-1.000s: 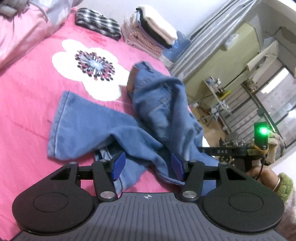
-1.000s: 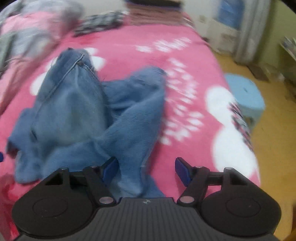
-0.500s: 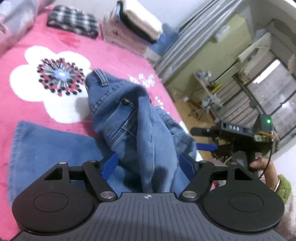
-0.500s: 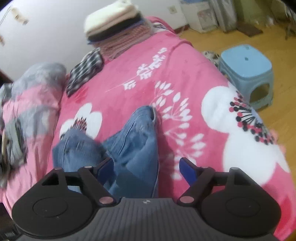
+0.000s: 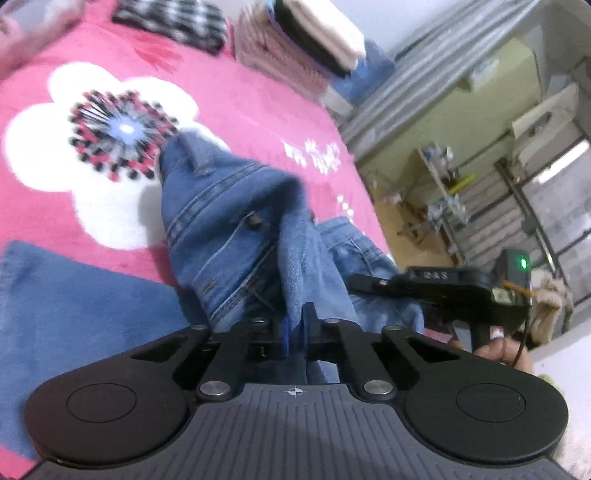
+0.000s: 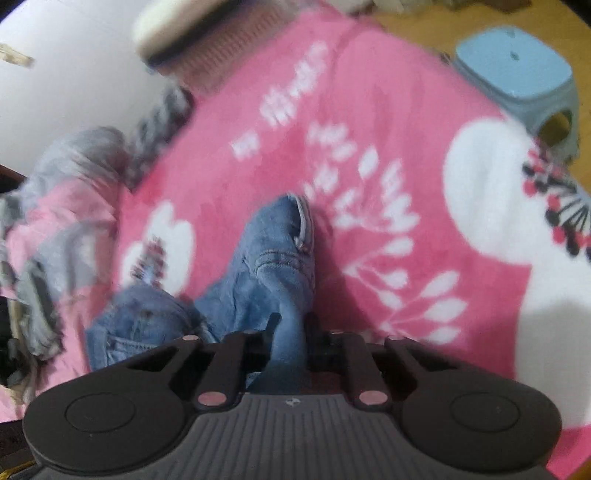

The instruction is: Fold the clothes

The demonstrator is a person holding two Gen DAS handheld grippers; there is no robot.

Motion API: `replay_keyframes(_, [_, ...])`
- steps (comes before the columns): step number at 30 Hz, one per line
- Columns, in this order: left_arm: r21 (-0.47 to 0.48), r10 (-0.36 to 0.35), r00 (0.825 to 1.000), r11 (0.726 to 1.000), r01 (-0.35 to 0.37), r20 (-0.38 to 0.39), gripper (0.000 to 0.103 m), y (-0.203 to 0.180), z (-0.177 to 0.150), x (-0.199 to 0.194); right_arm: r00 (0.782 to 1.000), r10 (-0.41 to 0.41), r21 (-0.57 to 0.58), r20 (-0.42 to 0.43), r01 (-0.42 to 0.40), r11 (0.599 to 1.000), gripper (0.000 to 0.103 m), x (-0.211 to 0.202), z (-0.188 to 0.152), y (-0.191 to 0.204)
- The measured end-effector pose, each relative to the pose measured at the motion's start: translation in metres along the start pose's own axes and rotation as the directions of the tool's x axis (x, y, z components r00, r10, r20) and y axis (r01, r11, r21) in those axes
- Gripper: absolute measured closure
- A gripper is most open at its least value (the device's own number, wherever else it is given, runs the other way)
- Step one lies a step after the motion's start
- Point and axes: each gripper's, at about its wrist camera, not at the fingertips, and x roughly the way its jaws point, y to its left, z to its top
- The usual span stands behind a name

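Crumpled blue jeans lie on a pink flowered blanket. My left gripper is shut on a fold of the jeans near the waistband, cloth pinched between its jaws. My right gripper is shut on another fold of the jeans, which run away from it across the blanket. The right gripper also shows in the left wrist view, close to the right of the jeans.
A stack of folded clothes and a checked garment sit at the bed's far end. A pink and grey quilt lies at the left. A blue stool stands on the floor beside the bed.
Both grippers were open over the jeans; both have now closed on folds of denim. The jeans are bunched up more than before.
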Motion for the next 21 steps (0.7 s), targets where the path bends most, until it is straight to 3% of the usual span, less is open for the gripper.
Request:
replay_keyframes(5, [-0.062,0.069,0.998,0.996,-0.069,0.003,0.101,0.027,-0.019,-0.046,0.989,0.091,-0.033,0.116,-0.087,0.996,0.091,-0.042,-0.012,0.001])
replay_keyframes(8, [-0.117,0.115,0.993,0.986,-0.118,-0.031,0.101,0.050,-0.031,-0.059,0.992,0.058,0.002,0.108,-0.059,0.998,0.090,-0.042,-0.019,-0.011])
replay_keyframes(11, [-0.183,0.077,0.995,0.979,-0.088,-0.067,0.099,0.070,-0.036,-0.054,0.999,0.018,0.080,0.050,-0.022,0.997,0.090,-0.027,-0.024,-0.031])
replay_keyframes(14, [-0.211,0.044,0.996,0.976,-0.058,-0.071,0.086,0.078,-0.035,-0.051,1.000,0.014,0.162,0.005,-0.014,0.987,0.080,-0.019,-0.027,-0.044])
replay_keyframes(16, [-0.210,0.035,0.998,0.977,-0.047,-0.060,0.069,0.076,-0.030,-0.049,0.999,0.039,0.174,0.005,-0.039,0.984,0.059,-0.023,-0.028,-0.042])
replay_keyframes(18, [-0.208,0.026,0.998,0.977,-0.036,-0.049,0.054,0.074,-0.025,-0.047,0.998,0.061,0.146,0.013,-0.062,0.987,0.050,-0.026,-0.028,-0.037])
replay_keyframes(19, [-0.208,0.022,0.999,0.978,-0.030,-0.044,0.047,0.074,-0.023,-0.046,0.997,0.071,0.135,0.009,-0.072,0.988,0.047,-0.025,-0.028,-0.034])
replay_keyframes(21, [-0.206,0.013,0.999,0.978,-0.019,-0.033,0.044,0.072,-0.018,-0.044,0.998,0.070,0.107,0.000,-0.070,0.992,0.046,-0.023,-0.028,-0.027])
